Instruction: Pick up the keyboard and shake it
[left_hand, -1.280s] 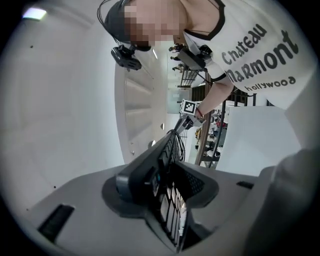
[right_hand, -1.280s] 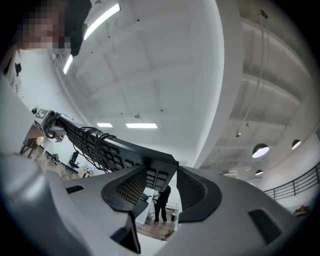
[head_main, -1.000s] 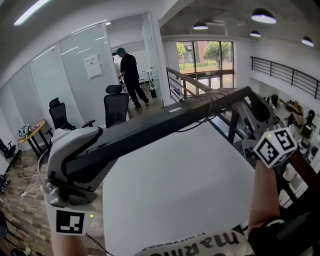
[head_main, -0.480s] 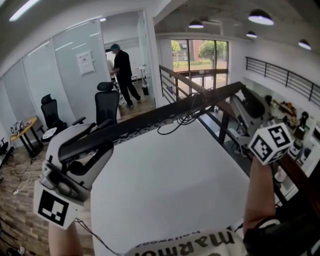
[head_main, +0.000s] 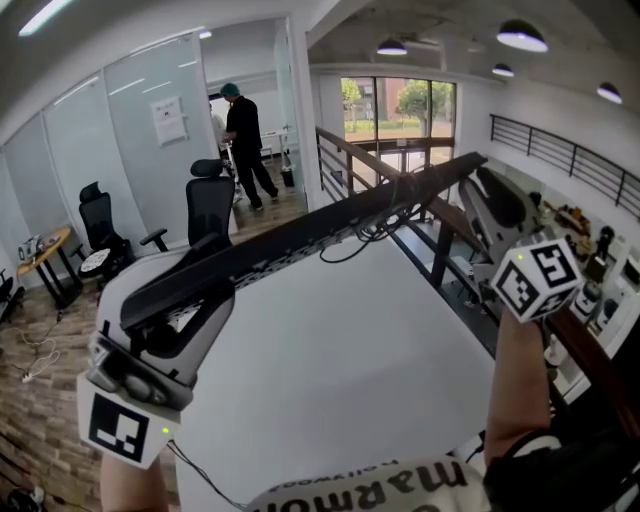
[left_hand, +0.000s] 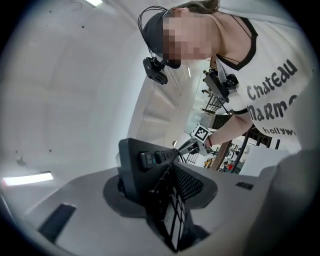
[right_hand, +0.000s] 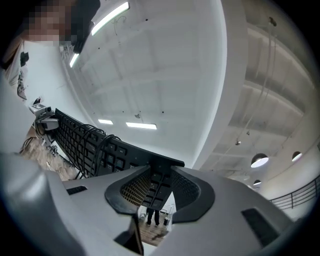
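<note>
A long black keyboard (head_main: 300, 235) hangs in the air above the white table (head_main: 340, 370), slanting up from lower left to upper right. Its cable (head_main: 385, 222) is wound round it near the right end. My left gripper (head_main: 175, 305) is shut on the left end, and the keys (left_hand: 150, 159) sit between its pads (left_hand: 192, 182). The right end (right_hand: 159, 186) is clamped by my right gripper (head_main: 482, 195); the keyboard (right_hand: 82, 142) runs off to the left from there. Both pairs of jaws have just been closing further on the keyboard.
A wooden railing (head_main: 345, 160) runs behind the table, with a drop beyond it. Office chairs (head_main: 210, 205) and a standing person (head_main: 240, 140) are at the far left. A cluttered shelf (head_main: 590, 250) lines the right side.
The keyboard has rolled about its length as the left gripper twisted, and its right end has risen a little. Both grippers stay on its ends.
</note>
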